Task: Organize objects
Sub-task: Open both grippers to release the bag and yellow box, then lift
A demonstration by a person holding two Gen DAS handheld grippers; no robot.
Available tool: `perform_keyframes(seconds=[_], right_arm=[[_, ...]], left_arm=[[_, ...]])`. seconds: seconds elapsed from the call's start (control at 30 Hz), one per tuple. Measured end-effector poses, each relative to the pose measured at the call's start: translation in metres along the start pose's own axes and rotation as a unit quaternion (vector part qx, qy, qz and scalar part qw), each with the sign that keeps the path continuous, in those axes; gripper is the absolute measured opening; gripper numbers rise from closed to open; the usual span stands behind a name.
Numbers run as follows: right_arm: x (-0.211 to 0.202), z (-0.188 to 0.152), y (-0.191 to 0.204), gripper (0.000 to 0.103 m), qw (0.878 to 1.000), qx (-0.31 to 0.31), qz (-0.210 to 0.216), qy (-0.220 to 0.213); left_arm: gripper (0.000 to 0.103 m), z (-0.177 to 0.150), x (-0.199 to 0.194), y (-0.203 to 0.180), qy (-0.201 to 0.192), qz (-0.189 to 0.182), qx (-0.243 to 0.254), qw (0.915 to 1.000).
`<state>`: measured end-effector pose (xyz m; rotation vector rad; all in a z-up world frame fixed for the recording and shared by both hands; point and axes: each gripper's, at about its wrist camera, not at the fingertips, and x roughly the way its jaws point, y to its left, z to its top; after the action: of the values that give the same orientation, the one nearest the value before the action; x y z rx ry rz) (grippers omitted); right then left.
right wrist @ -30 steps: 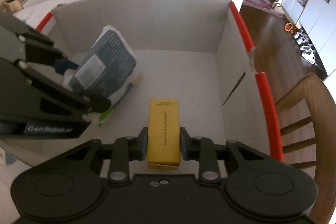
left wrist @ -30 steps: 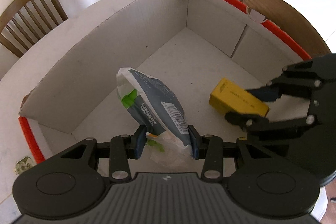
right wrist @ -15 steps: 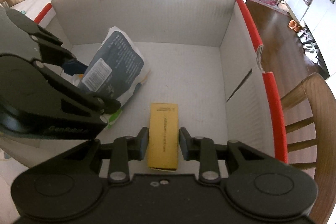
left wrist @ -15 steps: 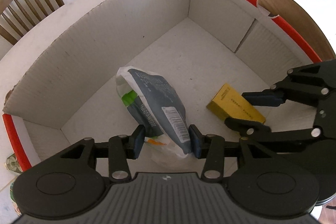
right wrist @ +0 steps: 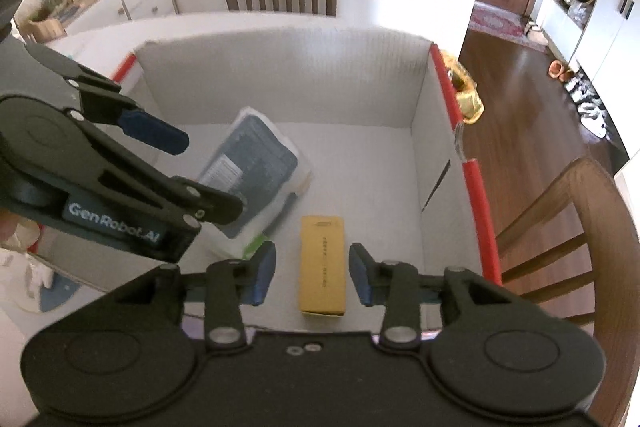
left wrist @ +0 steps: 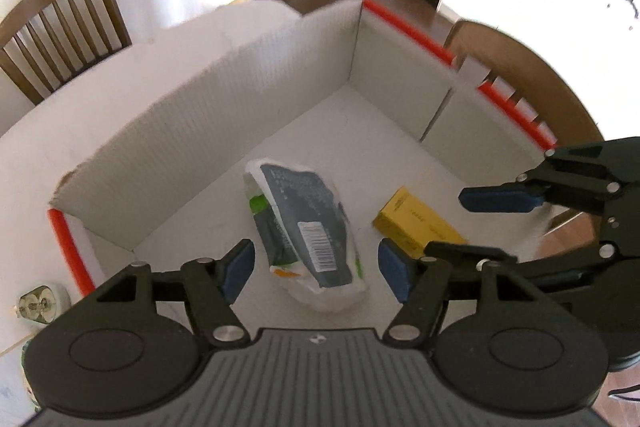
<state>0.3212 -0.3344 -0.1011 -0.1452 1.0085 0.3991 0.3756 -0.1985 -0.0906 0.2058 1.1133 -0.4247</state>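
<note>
Yellow box point(right wrist: 322, 267) lies flat, long axis along the released right gripper point(right wrist: 312, 275); left gripper point(left wrist: 316, 267) parted too.

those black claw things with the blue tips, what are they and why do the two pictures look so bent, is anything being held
They are hand-held grippers, one in each of a person's hands; no robot arm is involved. Each carries a wide-angle camera looking along its two fingers, which bends the picture. One view comes from the left gripper, the other from the right gripper, and each also shows the other from the side.

Below them is a white cardboard box with red edging, on a table. In it lie a grey and white snack bag and a yellow carton.

Nothing is held. Both grippers' jaws have just been opening; the bag and the carton lie between the blue pads with gaps on both sides.
</note>
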Motion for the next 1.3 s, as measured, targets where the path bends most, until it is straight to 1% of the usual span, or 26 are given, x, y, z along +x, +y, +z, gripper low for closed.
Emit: perform_keyframes(seconds=[0.27,0.37,0.43,0.57,0.7,0.87,1.0,1.13,1.17,1.23,1.3], right_arm=[[-0.039,-0.001,0.012,0.046,0.999,0.012,0.002,-0.041],[-0.051,-0.002,0.017,0.047,0.998,0.019,0.005,-0.056],[-0.061,-0.003,0.022,0.05,0.998,0.021,0.006,-0.066],[-0.08,-0.004,0.035,0.053,0.995,0.027,0.017,-0.09],[-0.095,-0.006,0.053,0.061,0.993,0.022,0.018,-0.111],[-0.108,-0.007,0.079,0.066,0.991,0.015,0.028,-0.129],[-0.112,-0.009,0.099,0.075,0.99,0.011,0.035,-0.135],[-0.113,-0.01,0.121,0.086,0.99,0.007,0.04,-0.137],[-0.113,-0.011,0.126,0.087,0.99,0.006,0.041,-0.138],[-0.112,-0.013,0.137,0.093,0.989,0.006,0.048,-0.137],[-0.112,-0.016,0.148,0.096,0.989,0.004,0.051,-0.141]], left_arm=[[0.068,-0.015,-0.053,-0.005,-0.059,-0.001,-0.004,0.9982],[0.068,-0.024,-0.072,-0.003,-0.081,-0.001,-0.006,0.9967],[0.068,-0.03,-0.085,-0.003,-0.095,-0.002,-0.009,0.9955],[0.068,-0.046,-0.108,-0.003,-0.125,-0.006,-0.018,0.992],[0.068,-0.063,-0.133,0.003,-0.151,-0.007,-0.027,0.9882],[0.075,-0.089,-0.159,0.015,-0.182,0.002,-0.035,0.9826],[0.078,-0.109,-0.175,0.026,-0.201,0.02,-0.039,0.9787],[0.079,-0.134,-0.187,0.039,-0.215,0.022,-0.044,0.9753],[0.081,-0.139,-0.189,0.043,-0.217,0.026,-0.046,0.9748],[0.081,-0.153,-0.194,0.051,-0.222,0.033,-0.046,0.9733],[0.081,-0.164,-0.199,0.058,-0.226,0.034,-0.05,0.9723]])
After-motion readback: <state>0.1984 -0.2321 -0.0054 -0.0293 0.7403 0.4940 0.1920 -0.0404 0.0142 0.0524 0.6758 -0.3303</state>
